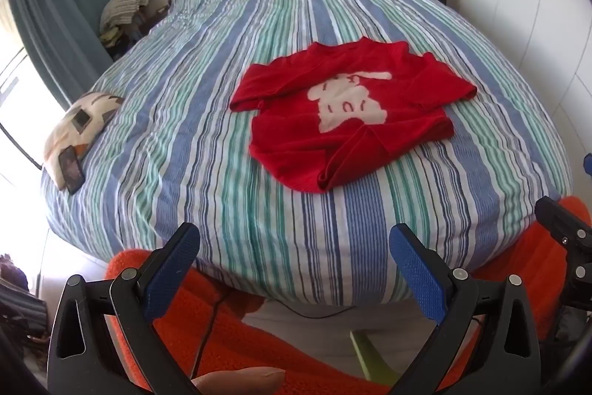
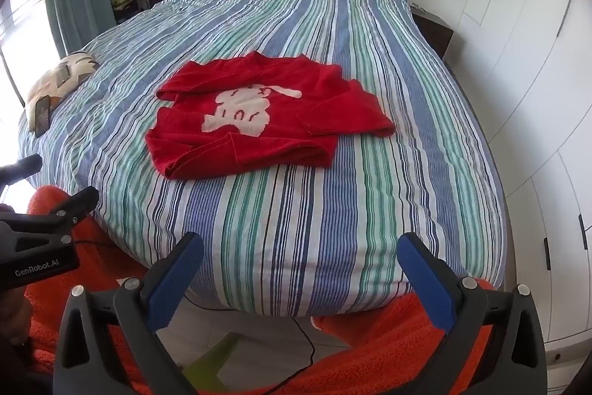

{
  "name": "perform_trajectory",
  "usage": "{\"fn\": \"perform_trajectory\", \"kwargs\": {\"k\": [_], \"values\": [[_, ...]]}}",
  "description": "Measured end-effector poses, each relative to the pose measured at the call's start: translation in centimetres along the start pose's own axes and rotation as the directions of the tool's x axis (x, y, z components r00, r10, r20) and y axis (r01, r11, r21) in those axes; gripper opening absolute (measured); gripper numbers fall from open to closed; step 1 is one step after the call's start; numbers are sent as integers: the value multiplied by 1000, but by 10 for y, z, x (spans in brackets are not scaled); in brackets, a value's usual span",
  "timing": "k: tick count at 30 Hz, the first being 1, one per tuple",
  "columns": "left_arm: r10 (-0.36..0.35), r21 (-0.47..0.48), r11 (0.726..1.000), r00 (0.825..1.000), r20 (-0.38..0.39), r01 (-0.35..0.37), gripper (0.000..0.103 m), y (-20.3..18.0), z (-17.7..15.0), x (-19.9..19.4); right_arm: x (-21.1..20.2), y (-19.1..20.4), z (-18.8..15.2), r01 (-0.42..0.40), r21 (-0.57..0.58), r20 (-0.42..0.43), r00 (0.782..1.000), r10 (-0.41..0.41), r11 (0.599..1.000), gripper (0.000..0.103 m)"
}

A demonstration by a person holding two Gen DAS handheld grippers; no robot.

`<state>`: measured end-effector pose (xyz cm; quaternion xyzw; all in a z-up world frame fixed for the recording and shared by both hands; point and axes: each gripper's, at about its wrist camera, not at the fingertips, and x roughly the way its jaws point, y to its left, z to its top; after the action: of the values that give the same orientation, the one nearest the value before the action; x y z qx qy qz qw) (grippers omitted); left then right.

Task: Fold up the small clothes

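On the bed, toward the foot end and well short of the pillows, lies the red sweater — small, w/ a pale cartoon figure on the front. It sits flat on the striped cover, front up, neck end pointing toward the headboard. Both sleeves look already turned in across the body: one crosses the lower hem area, the other lies bent over on the wardrobe side. So my guess is the sleeve folds are done and the body fold — hem up toward the neck, or halves together — is what's left. It's not a tidy packet yet; edges are uneven, esp. at the near corner, where the cloth bunches.

Neither tool touches it. The left hand-held gripper hangs off the foot of the bed, fingers spread wide, nothing between them. The right hand-held gripper is the same — blue pads apart, holding nothing, also back from the mattress edge and well apart from the sweater. Each shows at the edge of the other's view, so they're side by side.

Over at the window-side corner of the bed there's a patterned cushion w/ a phone resting against it, well clear of the work. Orange fabric shows below both tools.
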<state>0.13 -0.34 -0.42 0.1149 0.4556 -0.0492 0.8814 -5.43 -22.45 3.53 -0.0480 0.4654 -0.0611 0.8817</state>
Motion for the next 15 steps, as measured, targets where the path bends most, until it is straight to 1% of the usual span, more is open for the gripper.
{"fn": "perform_trajectory", "kwargs": {"k": [9, 15], "values": [[2, 4, 1000, 1000, -3, -2, 102, -1, 0, 1, 7, -4, 1, 3, -4, -12, 1000, -3, 1000, 103], [17, 16, 1000, 1000, 4, -17, 102, -1, -2, 3, 7, -3, 1, 5, -4, -14, 1000, -5, 1000, 103]]}}
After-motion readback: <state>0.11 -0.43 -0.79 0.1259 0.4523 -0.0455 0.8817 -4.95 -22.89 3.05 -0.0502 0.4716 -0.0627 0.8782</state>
